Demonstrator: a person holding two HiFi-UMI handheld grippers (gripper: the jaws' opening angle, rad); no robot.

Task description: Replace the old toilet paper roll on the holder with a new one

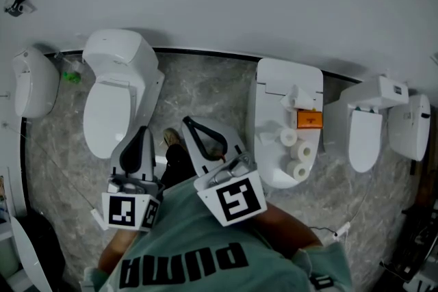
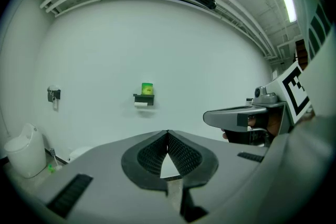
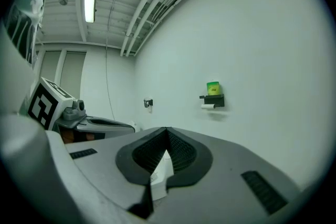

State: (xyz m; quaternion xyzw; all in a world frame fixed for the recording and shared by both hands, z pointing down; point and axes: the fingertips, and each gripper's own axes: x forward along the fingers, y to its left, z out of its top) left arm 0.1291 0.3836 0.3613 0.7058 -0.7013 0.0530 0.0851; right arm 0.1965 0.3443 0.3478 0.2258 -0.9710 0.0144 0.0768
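The left gripper [image 1: 142, 132] and the right gripper [image 1: 187, 124] are held side by side in front of the person's green shirt [image 1: 205, 243], to the left of the white closed-lid toilet [image 1: 274, 75]. Both are narrow, each with its black ribbed jaws pressed together at the tips. 3 white toilet paper rolls [image 1: 304, 149] lie on that toilet's lid, and a small orange box [image 1: 309, 120] sits just behind them, toward the tank. The black wall-mounted paper holder [image 2: 143, 98] hangs on the white wall, up from that toilet and to its left. In both gripper views it lies ahead of the closed tips, well apart from them. A slim white roll [image 2: 140, 104] hangs under the holder, and a green cylindrical can [image 2: 147, 88] stands on top of it.
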